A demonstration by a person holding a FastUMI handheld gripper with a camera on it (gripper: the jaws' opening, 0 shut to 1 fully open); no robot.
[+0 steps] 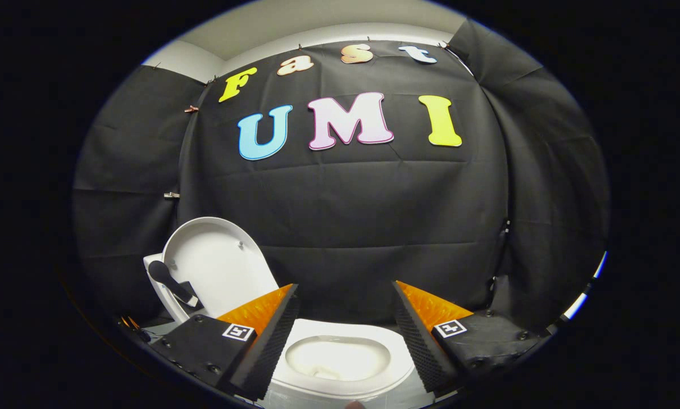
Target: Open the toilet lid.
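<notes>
The toilet lid [217, 267] stands raised, leaning back toward the black cloth wall [345, 216], up and to the left beyond the left finger. Its pale underside faces the camera, with small bumpers on it. A dark handle-like piece [172, 281] lies across its lower left; what it belongs to I cannot tell. Below, between the two fingers, the toilet bowl [340, 358] is open to view, its seat rim [311, 330] white and uncovered.

The gripper [345, 295] hangs above the bowl with its jaws spread wide, nothing between them and neither finger touching the lid or the seat.

Judging by how things lie, the lid is already up and the task looks about done. The step in hand seems to be letting go cleanly: keep the fingers apart and clear of the lid, draw straight back from it rather than sideways, and check that it rests firmly against its support so it does not tip forward and drop shut.

By count: one toilet, one lid, one bowl, one dark handle-like piece, one gripper with two fingers, each finger carrying one square black-and-white marker [238, 332].
</notes>
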